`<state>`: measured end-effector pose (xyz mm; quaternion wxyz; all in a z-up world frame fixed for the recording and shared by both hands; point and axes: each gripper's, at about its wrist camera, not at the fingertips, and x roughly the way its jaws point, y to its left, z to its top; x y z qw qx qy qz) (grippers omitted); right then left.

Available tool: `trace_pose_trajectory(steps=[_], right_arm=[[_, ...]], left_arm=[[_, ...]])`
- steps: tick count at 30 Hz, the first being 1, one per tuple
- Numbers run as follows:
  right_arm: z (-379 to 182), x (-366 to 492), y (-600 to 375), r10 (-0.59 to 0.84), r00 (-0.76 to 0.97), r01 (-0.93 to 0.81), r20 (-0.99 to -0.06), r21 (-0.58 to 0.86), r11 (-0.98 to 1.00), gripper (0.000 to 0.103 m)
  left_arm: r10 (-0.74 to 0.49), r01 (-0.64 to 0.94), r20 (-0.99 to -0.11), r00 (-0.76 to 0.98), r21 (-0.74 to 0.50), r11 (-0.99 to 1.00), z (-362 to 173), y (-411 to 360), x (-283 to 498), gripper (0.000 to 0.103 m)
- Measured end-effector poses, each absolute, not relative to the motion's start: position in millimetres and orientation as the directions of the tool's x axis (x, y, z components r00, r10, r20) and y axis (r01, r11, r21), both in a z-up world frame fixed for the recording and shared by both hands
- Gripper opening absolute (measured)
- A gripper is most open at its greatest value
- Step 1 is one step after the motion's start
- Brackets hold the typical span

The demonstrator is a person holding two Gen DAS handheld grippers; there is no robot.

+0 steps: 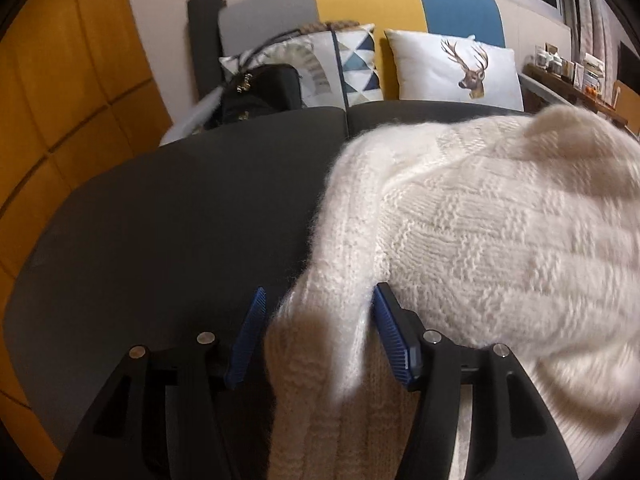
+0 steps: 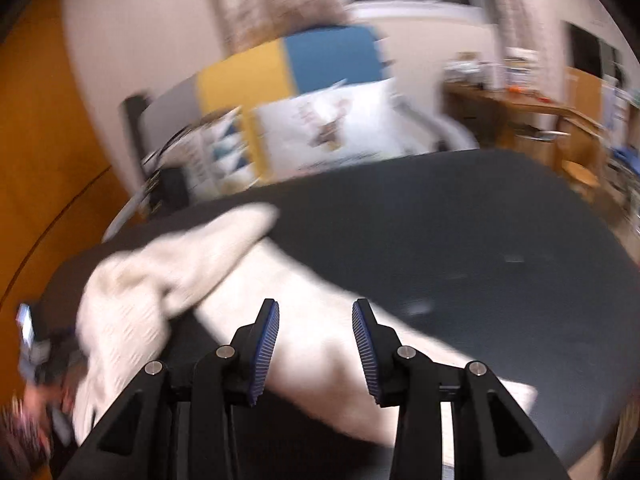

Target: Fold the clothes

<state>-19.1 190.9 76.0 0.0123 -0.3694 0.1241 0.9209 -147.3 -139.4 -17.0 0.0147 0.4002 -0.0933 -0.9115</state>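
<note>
A fluffy white knitted sweater (image 1: 480,220) lies on a dark grey cushioned surface (image 1: 180,200). One narrow part of it, seemingly a sleeve (image 1: 320,344), runs down between the fingers of my left gripper (image 1: 320,288). That gripper is open: a dark gap shows beside the left blue pad (image 1: 250,336), and the right pad lies against the knit. In the blurred right wrist view the sweater (image 2: 132,312) stretches from lower left to lower right. My right gripper (image 2: 316,302) hovers over it, open, with nothing between its pads.
Against the grey, yellow and blue backrest lean a deer cushion (image 1: 456,68) and a triangle-patterned cushion (image 1: 352,64). A black bag (image 1: 260,92) sits at the back left. A wooden desk with small items (image 2: 520,112) stands to the right, orange panelled wall (image 1: 60,120) to the left.
</note>
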Motion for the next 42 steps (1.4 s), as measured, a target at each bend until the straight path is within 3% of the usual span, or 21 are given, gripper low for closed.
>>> trace_pose_trajectory(steps=[6, 8, 12, 17, 21, 28, 30, 32, 34, 35, 37, 42], right_arm=[[21.5, -69.9, 157.0, -0.016, -0.623, -0.059, -0.782, 0.067, -0.996, 0.038], [3.0, -84.5, 158.6, 0.013, -0.581, -0.073, -0.813, 0.036, -0.997, 0.038], [-0.4, -86.3, 170.5, -0.053, -0.596, -0.1, -0.801, 0.139, -0.985, 0.039], [-1.3, -80.2, 165.9, -0.027, -0.61, -0.1, -0.792, 0.11, -0.989, 0.04], [-2.0, -84.0, 166.3, -0.014, -0.616, -0.103, -0.787, 0.099, -0.99, 0.042], [-4.5, -89.2, 171.4, -0.039, -0.625, -0.103, -0.78, 0.132, -0.986, 0.042], [-4.9, -90.3, 169.6, -0.03, -0.624, -0.103, -0.781, 0.119, -0.988, 0.042], [-5.0, -89.9, 167.1, -0.019, -0.623, -0.102, -0.782, 0.106, -0.989, 0.042], [-5.1, -89.9, 166.5, -0.016, -0.624, -0.102, -0.781, 0.101, -0.99, 0.042], [-5.2, -89.9, 166.8, -0.017, -0.624, -0.102, -0.781, 0.103, -0.989, 0.042], [-5.3, -89.8, 168.0, -0.023, -0.626, -0.103, -0.78, 0.111, -0.988, 0.042], [-4.9, -88.8, 166.7, -0.018, -0.629, -0.104, -0.778, 0.107, -0.989, 0.042]], left_arm=[[-0.152, -0.125, -0.681, -0.717, 0.339, -0.932, -20.0, -123.8, -198.3, 0.059], [-0.124, -0.169, -0.688, -0.715, 0.342, -0.924, -16.6, -122.9, -203.2, 0.059], [-0.022, -0.189, -0.745, -0.667, 0.198, -0.962, 10.6, -148.5, -183.5, 0.059], [0.01, -0.154, -0.759, -0.651, 0.119, -0.981, 27.5, -182.7, -133.5, 0.059], [0.069, -0.142, -0.823, -0.565, 0.014, -0.99, 16.8, -201.5, -95.3, 0.059], [0.104, -0.111, -0.889, -0.446, -0.06, -0.992, -22.9, -216.3, -34.8, 0.059], [0.102, -0.102, -0.86, -0.499, -0.059, -0.993, -26.1, -216.5, -20.9, 0.07], [0.074, -0.096, -0.849, -0.522, -0.028, -0.995, -29.3, -211.5, -16.5, 0.07], [0.089, -0.126, -0.843, -0.531, -0.026, -0.992, -26.3, -201.7, -16.4, 0.047], [0.097, -0.141, -0.839, -0.535, -0.024, -0.99, -24.8, -196.8, -16.4, 0.02], [0.082, -0.184, -0.85, -0.52, 0.017, -0.983, -21.9, -182.5, -19.1, 0.014], [0.124, -0.223, -0.852, -0.508, -0.009, -0.975, -14.8, -179.7, -21.3, 0.011]])
